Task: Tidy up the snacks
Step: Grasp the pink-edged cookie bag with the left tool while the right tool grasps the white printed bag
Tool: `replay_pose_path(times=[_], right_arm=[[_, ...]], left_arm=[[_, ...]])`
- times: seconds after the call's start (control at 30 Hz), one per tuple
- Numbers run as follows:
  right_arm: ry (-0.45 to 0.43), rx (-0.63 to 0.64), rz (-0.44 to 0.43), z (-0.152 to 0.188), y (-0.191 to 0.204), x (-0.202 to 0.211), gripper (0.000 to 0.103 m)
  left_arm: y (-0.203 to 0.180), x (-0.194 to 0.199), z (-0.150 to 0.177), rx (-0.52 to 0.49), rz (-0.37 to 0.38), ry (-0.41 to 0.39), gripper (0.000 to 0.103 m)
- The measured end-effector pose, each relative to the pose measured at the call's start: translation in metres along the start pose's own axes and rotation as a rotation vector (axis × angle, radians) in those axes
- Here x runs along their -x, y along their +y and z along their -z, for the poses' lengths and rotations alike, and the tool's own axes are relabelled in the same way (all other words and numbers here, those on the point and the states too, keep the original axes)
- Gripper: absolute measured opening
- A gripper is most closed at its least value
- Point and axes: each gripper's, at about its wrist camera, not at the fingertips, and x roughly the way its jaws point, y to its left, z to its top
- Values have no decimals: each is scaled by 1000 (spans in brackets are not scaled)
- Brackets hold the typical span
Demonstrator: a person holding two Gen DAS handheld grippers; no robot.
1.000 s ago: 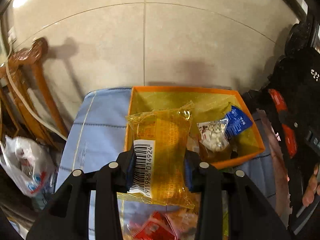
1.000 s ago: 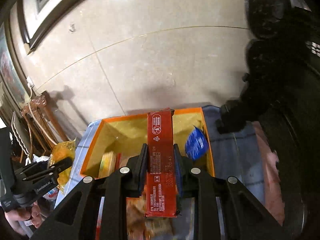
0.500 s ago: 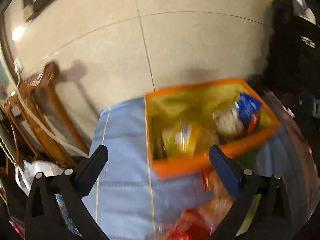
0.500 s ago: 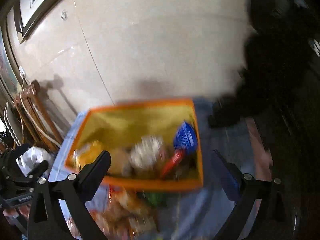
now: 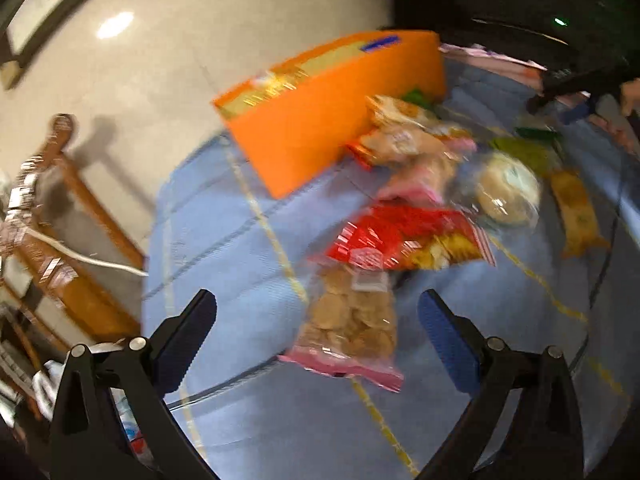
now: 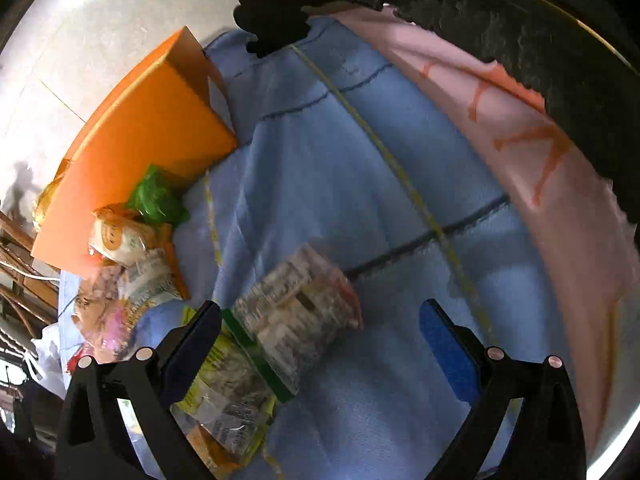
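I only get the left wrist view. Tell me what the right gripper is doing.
Observer: The right gripper is open. Its jaws have just been opening, and its pads press on nothing.
Operator: Name what lies under it.
Observer: A clear-wrapped packet with a green band lies on the blue cloth. It sits between the fingers, nearer the left one in that view.
Operator: Report what borders the cloth on that side.
Observer: A pink cloth with orange marks runs along the blue cloth's right edge in that view.
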Motion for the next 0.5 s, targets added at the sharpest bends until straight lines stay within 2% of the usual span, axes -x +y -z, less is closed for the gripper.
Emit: replay_pose_path(times=[0.13,0.23,0.33,0.4,0.43,0.47,0.5], right_arm=[[7,20,19,6,11,-12,100],[3,47,58,2,17,-15,100],[-5,59,64,0,19,-17,100],[-3,64,67,1,19,-16,100],[-6,68,78,2,19,-15,92],[-19,89,101,1,21,-14,71],[-22,109,102,1,23,-13,66]], left_arm=[[-9,-18,1,-105,-34,-23,99],[-5,-28,-4,-88,-22,-15,99],[-7,-45,-4,-80,96,55,99],[-23,-50,2,-138,105,63,99],[-26,-48,3,-132,93,35,97],[-26,-47,3,-109,118,32,82],[-24,-49,1,-63,155,43,74]])
